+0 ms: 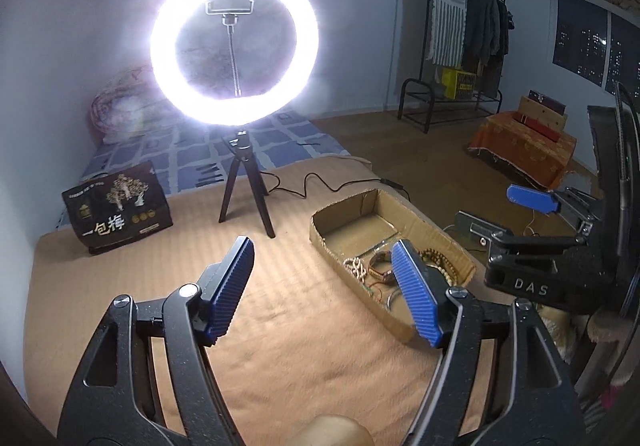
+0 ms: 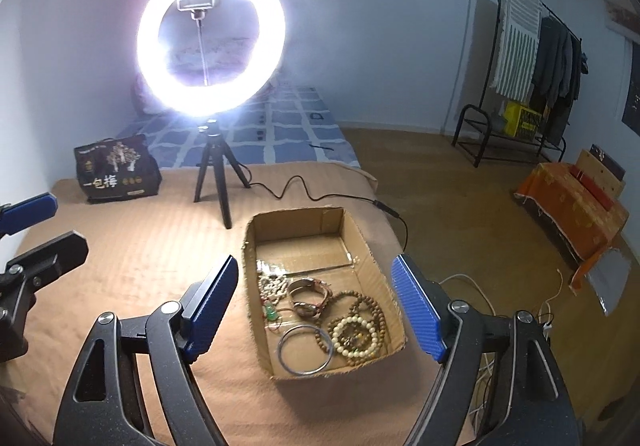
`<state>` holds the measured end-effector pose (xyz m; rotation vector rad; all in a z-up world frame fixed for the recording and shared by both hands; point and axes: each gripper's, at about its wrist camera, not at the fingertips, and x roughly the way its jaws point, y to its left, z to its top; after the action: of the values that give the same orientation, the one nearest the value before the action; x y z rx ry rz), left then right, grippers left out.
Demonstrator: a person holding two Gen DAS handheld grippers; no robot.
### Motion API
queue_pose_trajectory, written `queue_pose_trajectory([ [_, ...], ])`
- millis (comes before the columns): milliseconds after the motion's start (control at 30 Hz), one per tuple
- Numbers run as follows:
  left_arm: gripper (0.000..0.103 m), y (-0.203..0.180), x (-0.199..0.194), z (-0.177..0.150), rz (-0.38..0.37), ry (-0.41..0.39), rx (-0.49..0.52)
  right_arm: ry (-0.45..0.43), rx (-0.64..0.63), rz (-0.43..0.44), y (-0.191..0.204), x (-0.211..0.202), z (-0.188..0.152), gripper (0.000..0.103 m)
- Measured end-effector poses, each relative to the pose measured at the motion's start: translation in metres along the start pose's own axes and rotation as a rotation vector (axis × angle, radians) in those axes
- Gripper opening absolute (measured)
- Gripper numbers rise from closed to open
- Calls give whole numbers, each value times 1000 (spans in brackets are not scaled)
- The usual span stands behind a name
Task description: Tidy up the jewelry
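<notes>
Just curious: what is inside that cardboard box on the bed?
The box holds jewelry: a silver bangle, pale beads, brown beads, a watch and a green pendant. Its far half is bare.

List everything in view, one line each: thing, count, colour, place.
box: one, brown cardboard, on the blanket, open top
bangle: one, silver, box near end
bead strings: several, brown and cream, box near end
watch: one, brown strap, box middle
ring light: one, white, lit, on black tripod behind the box
bag: one, black, blanket far left
blanket: one, tan, under everything
rack: one, black, with clothes, far right wall
left gripper: one, blue pads, open, empty
right gripper: one, blue pads, open, empty
</notes>
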<state>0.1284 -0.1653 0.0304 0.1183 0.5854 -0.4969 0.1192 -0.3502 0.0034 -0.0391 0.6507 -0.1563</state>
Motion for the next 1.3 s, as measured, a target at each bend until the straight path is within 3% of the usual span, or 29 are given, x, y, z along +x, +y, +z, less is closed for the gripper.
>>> queue_pose_trajectory([
  [333,82,-11,-43,-32,7,-13,42,-53,6,4,9,-30,-18,81],
  [433,92,-15,-50,-40,12,-16,46,-54,8,9,12,-34,-23,81],
  [633,102,-18,-58,-49,43,-24,50,-56,-8,6,17,-38,-30,81],
  [933,102,-12,-52,-55,113,5,44,-52,-6,-8,13,-36,-34,81],
  [1300,102,-8,-46,-58,129,19,53,-34,-13,-8,14,-32,-34,81],
])
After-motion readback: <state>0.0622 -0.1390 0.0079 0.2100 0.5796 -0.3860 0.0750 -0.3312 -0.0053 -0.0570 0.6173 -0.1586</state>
